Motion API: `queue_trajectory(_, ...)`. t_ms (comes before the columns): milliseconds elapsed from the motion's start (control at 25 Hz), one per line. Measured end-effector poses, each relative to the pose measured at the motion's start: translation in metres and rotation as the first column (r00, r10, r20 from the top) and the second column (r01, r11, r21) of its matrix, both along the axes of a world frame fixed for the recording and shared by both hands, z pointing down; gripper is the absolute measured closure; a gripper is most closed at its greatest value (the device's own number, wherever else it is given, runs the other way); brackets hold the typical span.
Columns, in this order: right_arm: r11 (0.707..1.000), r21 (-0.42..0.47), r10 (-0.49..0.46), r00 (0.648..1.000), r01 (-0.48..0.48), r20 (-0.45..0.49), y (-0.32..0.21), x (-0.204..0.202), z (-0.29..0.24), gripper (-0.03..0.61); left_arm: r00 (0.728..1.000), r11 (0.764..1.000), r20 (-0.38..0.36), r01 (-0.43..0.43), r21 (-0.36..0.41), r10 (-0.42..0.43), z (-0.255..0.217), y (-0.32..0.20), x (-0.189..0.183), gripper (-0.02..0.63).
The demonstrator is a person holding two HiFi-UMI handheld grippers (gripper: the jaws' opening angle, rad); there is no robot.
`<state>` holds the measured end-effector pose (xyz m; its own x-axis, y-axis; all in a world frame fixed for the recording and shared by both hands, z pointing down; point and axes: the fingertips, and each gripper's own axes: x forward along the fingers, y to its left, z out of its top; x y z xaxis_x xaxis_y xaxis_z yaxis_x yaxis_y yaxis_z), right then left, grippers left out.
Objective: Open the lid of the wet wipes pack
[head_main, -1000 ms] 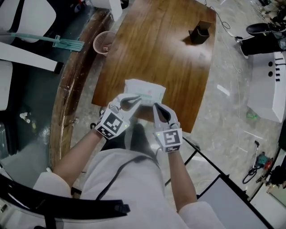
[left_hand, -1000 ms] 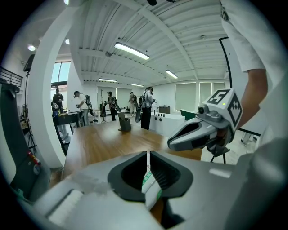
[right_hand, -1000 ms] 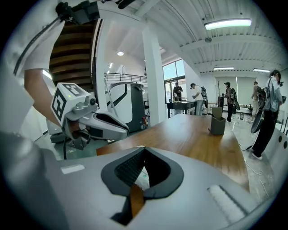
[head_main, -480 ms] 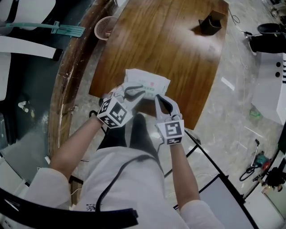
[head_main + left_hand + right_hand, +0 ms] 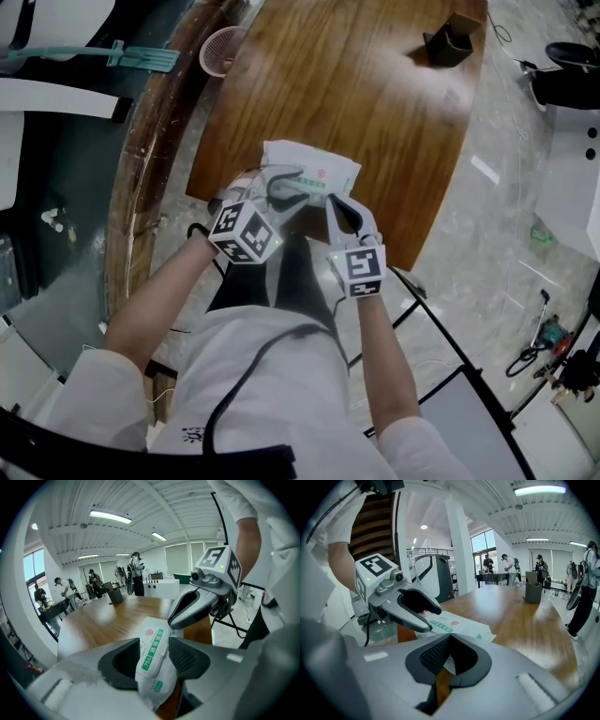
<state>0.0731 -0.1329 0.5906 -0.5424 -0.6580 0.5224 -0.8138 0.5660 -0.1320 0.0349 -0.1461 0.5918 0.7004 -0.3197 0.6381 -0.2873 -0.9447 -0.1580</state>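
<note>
The white wet wipes pack with a green label strip lies at the near edge of the wooden table. My left gripper reaches over its near left part. In the left gripper view its jaws are opening, and the pack with its lid sits in the gap between the dark pads. My right gripper is at the pack's near right edge. In the right gripper view its tips meet, with a white fold of the pack pinched between the pads.
A black holder stands at the table's far end. A pink basket sits on the floor to the left. The table's near edge is right under both grippers. Several people stand far back in the room.
Both grippers have sunk toward the table with the pack. The left jaws, nearly shut on the pack before, now stand spread apart around it.
</note>
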Motion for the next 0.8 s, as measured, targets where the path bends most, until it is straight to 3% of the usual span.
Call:
queue_trajectory(440,1.000,-0.012,-0.008,1.000,0.008,0.022,0.000,-0.001,0.002,0.569,0.990,0.995,0.106,-0.100,0.008,0.099,0.012,-0.013,0.005,0.313)
queue_trajectory(560,1.000,-0.016,-0.011,1.000,0.011,0.026,0.000,-0.001,0.002,0.569,0.985,0.992,0.117,-0.126,-0.023,0.128,0.011,-0.017,0.007,0.291)
queue_trajectory(800,1.000,-0.020,0.002,0.999,-0.001,0.032,-0.001,-0.001,0.002,0.569,0.961,0.966,0.133,-0.224,-0.130,0.241,0.022,-0.012,0.009,0.316)
